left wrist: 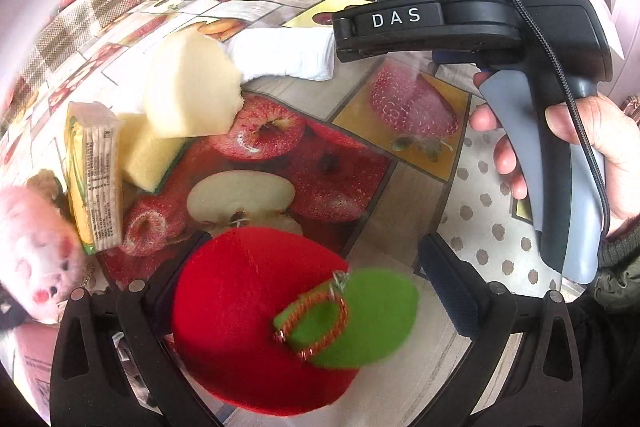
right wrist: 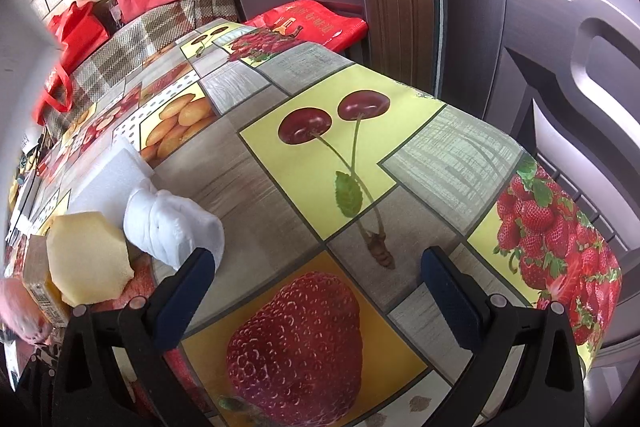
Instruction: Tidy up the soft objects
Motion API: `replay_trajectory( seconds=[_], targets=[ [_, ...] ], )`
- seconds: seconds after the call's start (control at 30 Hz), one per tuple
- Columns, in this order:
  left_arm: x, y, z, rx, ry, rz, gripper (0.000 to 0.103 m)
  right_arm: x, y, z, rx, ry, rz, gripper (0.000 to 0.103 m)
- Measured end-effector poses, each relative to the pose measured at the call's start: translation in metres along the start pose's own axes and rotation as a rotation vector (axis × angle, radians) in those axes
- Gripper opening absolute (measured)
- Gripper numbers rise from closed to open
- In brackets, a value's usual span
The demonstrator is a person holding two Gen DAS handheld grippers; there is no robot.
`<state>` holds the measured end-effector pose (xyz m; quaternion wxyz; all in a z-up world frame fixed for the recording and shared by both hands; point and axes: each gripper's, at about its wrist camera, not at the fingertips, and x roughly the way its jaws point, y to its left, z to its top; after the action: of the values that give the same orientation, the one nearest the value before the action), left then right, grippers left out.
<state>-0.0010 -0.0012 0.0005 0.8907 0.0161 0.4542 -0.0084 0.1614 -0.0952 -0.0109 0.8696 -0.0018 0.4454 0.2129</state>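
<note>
the left gripper [left wrist: 316, 275] stood with fingers spread, a red felt apple [left wrist: 256, 323] with a green felt leaf [left wrist: 372, 319] and a copper wire loop lying between them against the left finger, grasp uncertain. the right gripper [right wrist: 320, 291] was released and empty over the glossy fruit-print tablecloth [right wrist: 420, 163]. beyond lay a rolled white cloth [right wrist: 176, 227], a cream faceted foam block [right wrist: 88, 255], a yellow sponge [left wrist: 148, 155], a tissue packet [left wrist: 96, 179] and a fuzzy pink plush [left wrist: 36, 251].

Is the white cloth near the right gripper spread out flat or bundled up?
Bundled up. The white cloth lies on the tablecloth as a rolled, knotted-looking lump, not flat; the left wrist view shows the same long roll.
</note>
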Motion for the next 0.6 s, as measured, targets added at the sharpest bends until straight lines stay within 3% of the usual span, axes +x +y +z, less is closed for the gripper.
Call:
replay_trajectory(
  seconds=[0.6],
  targets=[
    [-0.001,-0.0007,0.0,0.0,0.0,0.0,0.102,-0.0003,0.0005,0.0005,0.005,-0.002,0.01,0.103]
  ],
)
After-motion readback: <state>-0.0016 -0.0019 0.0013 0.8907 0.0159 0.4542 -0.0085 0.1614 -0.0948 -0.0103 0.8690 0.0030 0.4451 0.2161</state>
